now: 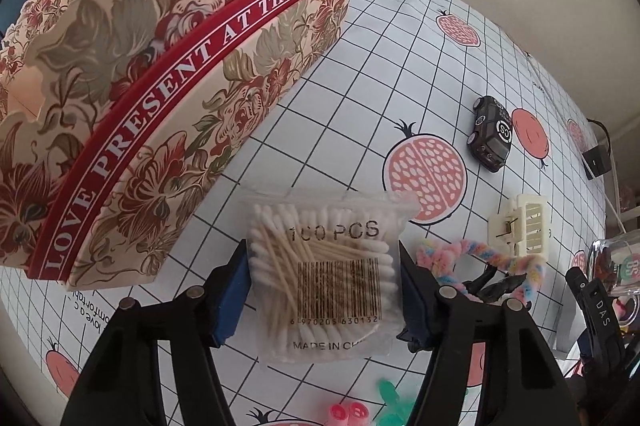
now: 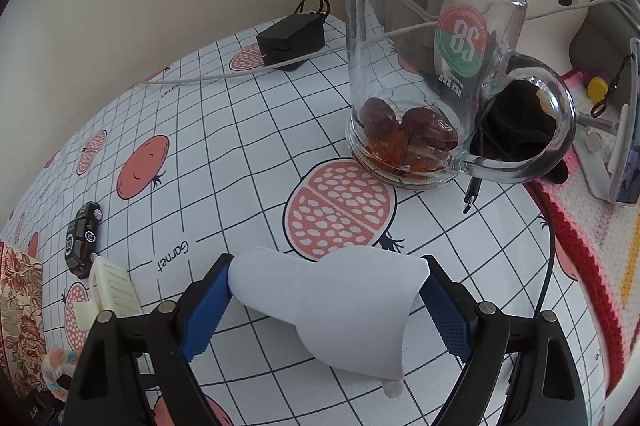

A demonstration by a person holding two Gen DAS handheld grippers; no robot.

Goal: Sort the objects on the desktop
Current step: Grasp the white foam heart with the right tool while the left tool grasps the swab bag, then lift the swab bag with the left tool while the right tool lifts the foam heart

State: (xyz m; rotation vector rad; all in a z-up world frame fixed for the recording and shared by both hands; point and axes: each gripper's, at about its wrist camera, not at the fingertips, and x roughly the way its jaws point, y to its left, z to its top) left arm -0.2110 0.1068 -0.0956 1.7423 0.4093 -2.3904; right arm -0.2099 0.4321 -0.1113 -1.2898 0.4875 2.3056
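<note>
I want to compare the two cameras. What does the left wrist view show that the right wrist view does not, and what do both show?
Only the left wrist view: the swab bag between the left gripper's jaws, the red band on the floral box, and small pink and green pieces at the bottom edge.

Only the right wrist view: the white paper between the right gripper's jaws, the dates in the glass mug, the black adapter, a cable plug.

Both: the toy car, the cream clip, the pastel cord, the box, the checked cloth.

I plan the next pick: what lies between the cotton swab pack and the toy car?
In the left wrist view, between the cotton swab pack and the toy car lies only tablecloth, with a printed pomegranate.
</note>
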